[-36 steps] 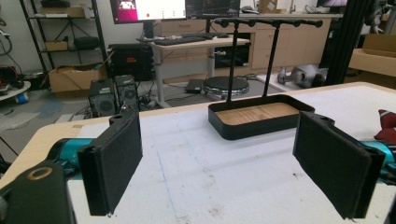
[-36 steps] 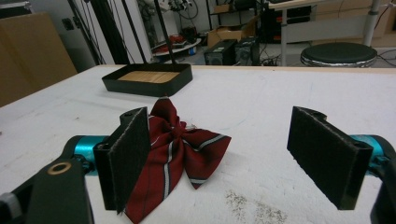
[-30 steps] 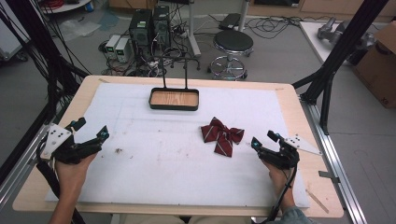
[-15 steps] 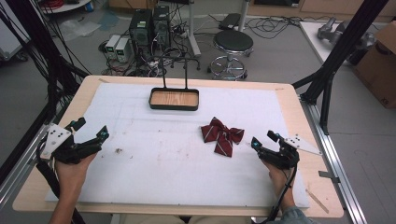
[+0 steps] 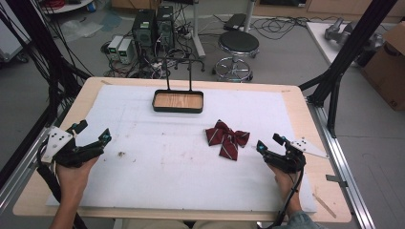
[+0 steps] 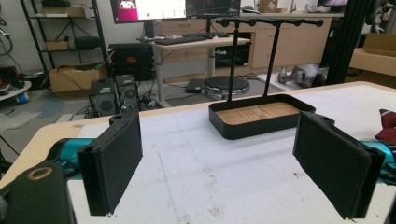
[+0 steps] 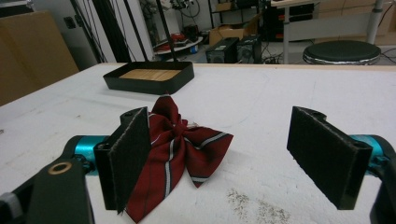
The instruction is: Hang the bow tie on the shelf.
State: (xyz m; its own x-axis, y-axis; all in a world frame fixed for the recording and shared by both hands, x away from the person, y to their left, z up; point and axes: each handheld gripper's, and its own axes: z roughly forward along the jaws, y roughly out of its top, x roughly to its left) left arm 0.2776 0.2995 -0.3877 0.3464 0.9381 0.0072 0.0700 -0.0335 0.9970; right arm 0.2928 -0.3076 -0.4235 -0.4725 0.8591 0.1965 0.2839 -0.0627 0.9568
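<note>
One red striped bow tie [image 5: 228,139] lies flat on the white table cover [image 5: 157,162], right of centre. One black tray [image 5: 178,101] with a wooden floor stands beyond it at the far middle, a two-post rack [image 5: 178,71] rising from it. Two grippers rest near the front edge: the right gripper [image 5: 271,143] just beside the bow tie, jaws spread wide and empty; the left gripper [image 5: 90,135] well apart, jaws likewise wide and empty. One round stool [image 5: 238,45] stands behind the table.
</note>
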